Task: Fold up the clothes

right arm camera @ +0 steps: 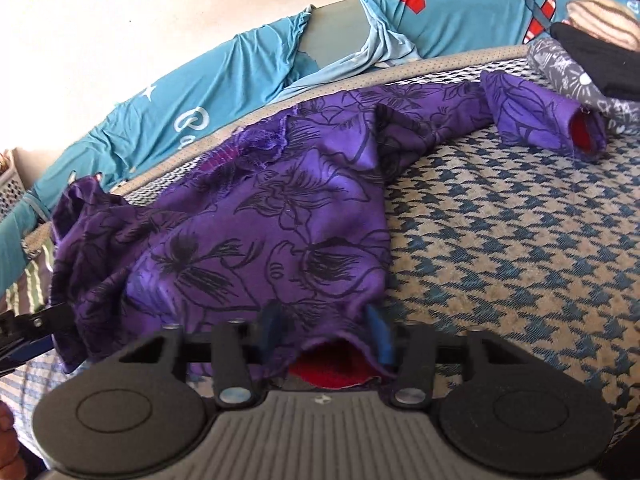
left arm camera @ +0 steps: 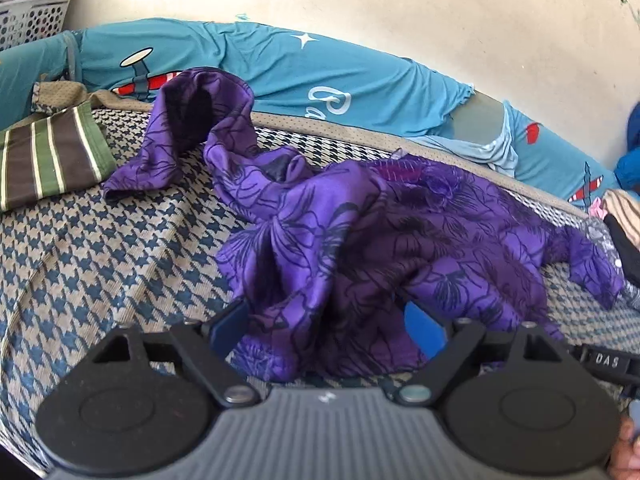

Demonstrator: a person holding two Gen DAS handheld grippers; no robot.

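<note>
A purple garment with black flower print (left arm camera: 360,224) lies crumpled on the houndstooth bed cover (left arm camera: 120,248); one sleeve (left arm camera: 168,136) stretches toward the far left. My left gripper (left arm camera: 328,320) has its blue fingers (left arm camera: 226,326) spread wide with the bunched hem draped between them. In the right wrist view the same garment (right arm camera: 248,232) lies spread, its other sleeve (right arm camera: 548,120) at the far right with red lining showing. My right gripper (right arm camera: 326,328) has its jaws around the hem, where red lining (right arm camera: 328,368) shows; the fingers stand apart.
A folded green-and-brown striped cloth (left arm camera: 48,156) lies at the left. A blue printed pillow (left arm camera: 300,72) runs along the wall. A white laundry basket (left arm camera: 32,16) stands at the far left. Stacked grey, black and striped clothes (right arm camera: 584,56) sit at the far right.
</note>
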